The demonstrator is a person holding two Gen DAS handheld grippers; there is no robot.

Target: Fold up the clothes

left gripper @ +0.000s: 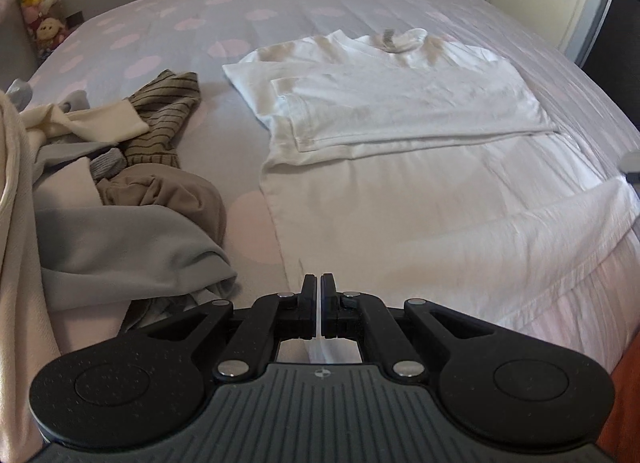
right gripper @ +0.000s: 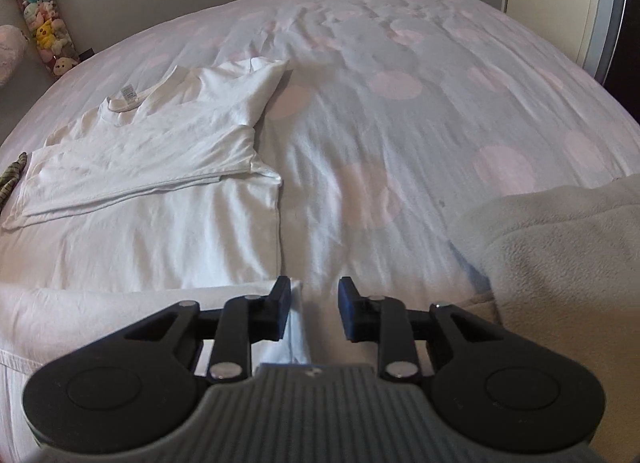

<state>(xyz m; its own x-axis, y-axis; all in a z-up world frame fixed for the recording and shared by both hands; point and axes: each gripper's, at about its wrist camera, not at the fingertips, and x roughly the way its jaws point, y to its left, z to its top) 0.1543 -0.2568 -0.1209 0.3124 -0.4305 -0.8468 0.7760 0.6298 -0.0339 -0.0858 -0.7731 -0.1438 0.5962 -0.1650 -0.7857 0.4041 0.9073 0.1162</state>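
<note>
Lying on the bed (right gripper: 420,151), white T-shirt (left gripper: 400,191) ran lengthwise, collar at far end, left gripper (left gripper: 318,295) jaws pinched its near hem, right gripper (right gripper: 315,303) jaws stood apart, hem corner touching one.

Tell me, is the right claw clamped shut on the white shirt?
No, the right claw stands open, with the white shirt corner lying loose between its fingers.

White T-shirt (left gripper: 400,103) on lilac, pink-dotted bedsheet (right gripper: 400,111); olive striped garment (left gripper: 164,115), grey fleece (right gripper: 560,243)
</note>
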